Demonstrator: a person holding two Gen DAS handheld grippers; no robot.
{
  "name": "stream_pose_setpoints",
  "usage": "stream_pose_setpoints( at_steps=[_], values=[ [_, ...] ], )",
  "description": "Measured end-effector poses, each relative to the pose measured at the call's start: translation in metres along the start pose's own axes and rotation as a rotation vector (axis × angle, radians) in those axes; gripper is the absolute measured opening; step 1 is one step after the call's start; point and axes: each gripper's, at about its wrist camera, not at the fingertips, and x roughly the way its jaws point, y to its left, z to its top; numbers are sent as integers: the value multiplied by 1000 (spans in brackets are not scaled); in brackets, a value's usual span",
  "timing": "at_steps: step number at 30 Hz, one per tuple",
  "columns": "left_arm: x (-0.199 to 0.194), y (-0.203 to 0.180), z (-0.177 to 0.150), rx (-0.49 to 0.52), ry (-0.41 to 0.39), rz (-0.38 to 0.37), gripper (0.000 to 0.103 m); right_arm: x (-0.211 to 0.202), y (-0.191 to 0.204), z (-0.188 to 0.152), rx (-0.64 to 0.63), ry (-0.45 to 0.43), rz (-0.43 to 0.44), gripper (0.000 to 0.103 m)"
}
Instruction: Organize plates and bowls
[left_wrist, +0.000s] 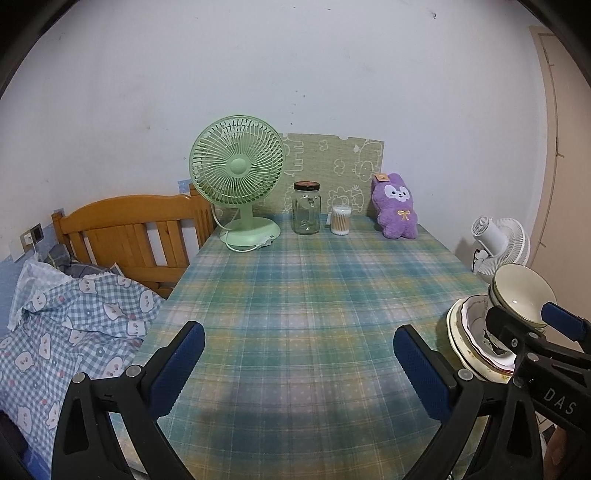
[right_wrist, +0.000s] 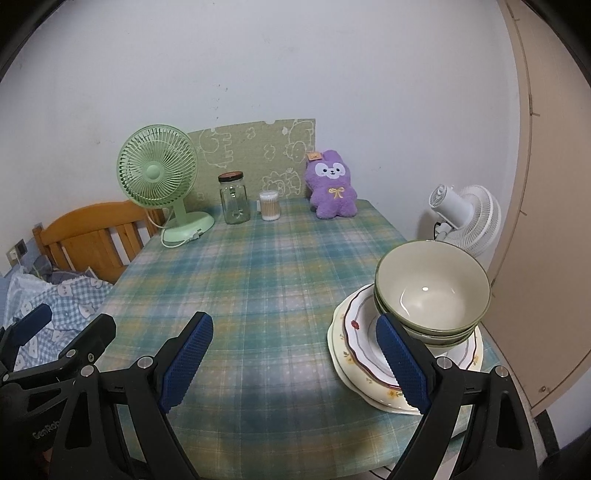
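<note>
Nested green-rimmed bowls (right_wrist: 432, 291) sit on two stacked plates (right_wrist: 351, 354), a white red-rimmed one over a cream floral one, at the table's near right edge. My right gripper (right_wrist: 295, 363) is open over bare cloth, with nothing between its blue pads. Its right finger (right_wrist: 402, 363) overlaps the plates' left rim in the picture; contact cannot be told. My left gripper (left_wrist: 299, 369) is open too, low over the near middle of the checked tablecloth (left_wrist: 295, 295). In the left wrist view the bowls (left_wrist: 521, 295) and plates (left_wrist: 461, 332) lie far right, partly behind the right gripper (left_wrist: 532, 325).
Along the table's far edge stand a green desk fan (right_wrist: 159, 177), a glass jar (right_wrist: 234, 203), a cotton swab tub (right_wrist: 269, 206) and a purple plush (right_wrist: 332, 184). A white fan (right_wrist: 465, 218) and a door (right_wrist: 535, 221) are right; a wooden headboard (left_wrist: 129, 236) and bedding (left_wrist: 74, 325) left.
</note>
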Motion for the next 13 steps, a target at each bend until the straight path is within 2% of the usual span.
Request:
stream_pose_setpoints(
  at_steps=[13],
  values=[
    [-1, -1, 0, -1, 0, -2, 103, -1, -1, 0, -4, 3, -6, 92]
  ],
)
